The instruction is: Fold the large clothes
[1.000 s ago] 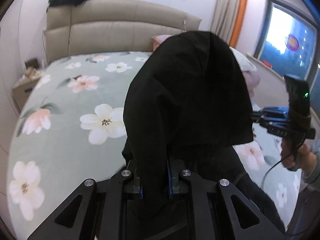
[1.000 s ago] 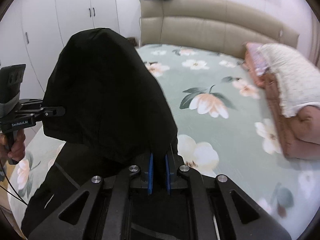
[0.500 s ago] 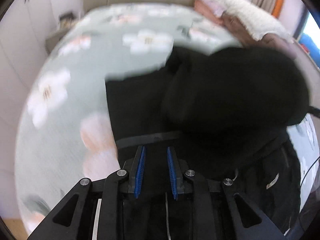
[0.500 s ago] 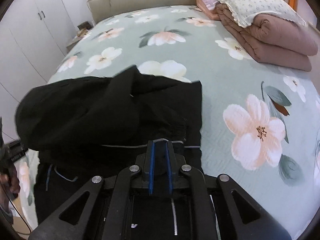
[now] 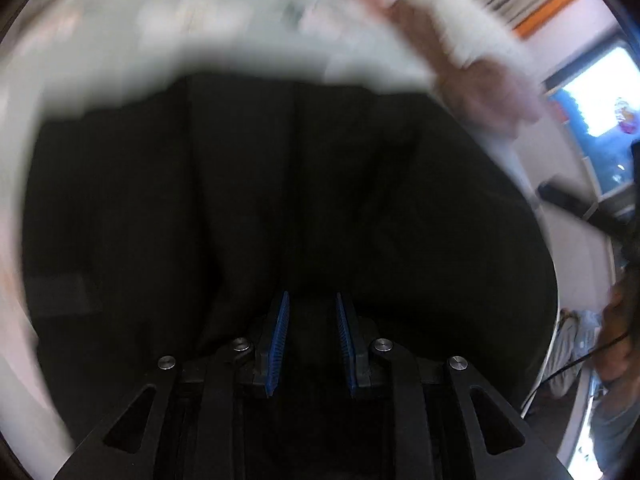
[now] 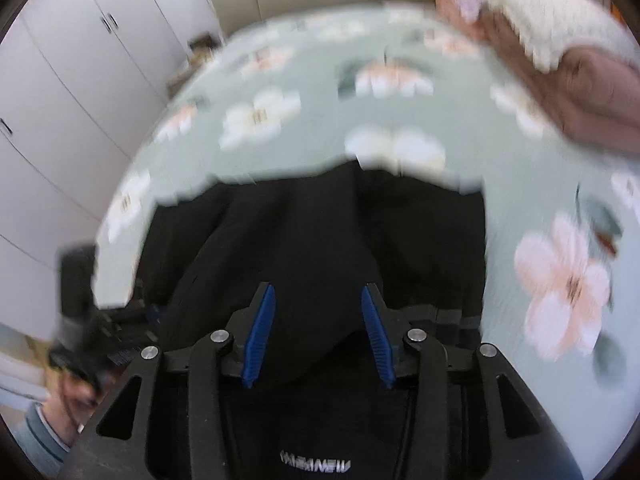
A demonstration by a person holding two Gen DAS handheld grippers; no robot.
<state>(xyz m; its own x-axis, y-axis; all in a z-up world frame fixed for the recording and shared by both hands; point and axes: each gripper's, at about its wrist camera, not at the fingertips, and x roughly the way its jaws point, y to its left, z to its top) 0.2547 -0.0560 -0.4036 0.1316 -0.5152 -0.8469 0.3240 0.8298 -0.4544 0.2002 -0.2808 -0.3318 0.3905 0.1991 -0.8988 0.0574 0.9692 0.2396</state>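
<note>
Over on the left, the left tongs (image 5: pixel 310 338) are parted, blue pads (image 5: pixel 278 344) standing apart with dark cloth seen in the gap behind them, nothing pinched; whether the fabric brushes the pads is lost in the blur. The black garment (image 5: pixel 288 208) fills most of this view, spread across the bed (image 5: pixel 240 40) with long folds running away from the camera. At the far right edge of that view the right tongs show only as a dark smear, and beyond the garment sits the pink quilt (image 5: pixel 488 92) with a white pillow (image 5: pixel 460 36) on top, all smeared by motion. Swinging to the right wrist view: at the left edge there are white wardrobe doors (image 6: pixel 80 72), and low down the left tongs appear as a blurred dark shape. In the middle, the right tongs (image 6: pixel 318 330) are released, wide apart, blue pads (image 6: pixel 258 340) flanking a raised hump of the black garment (image 6: pixel 320 248) that lies on the flowered bed (image 6: pixel 400 112). White lettering (image 6: pixel 316 467) shows on the cloth at the bottom. Far right, the pink quilt (image 6: pixel 592 108) and white pillow (image 6: pixel 540 12).
</note>
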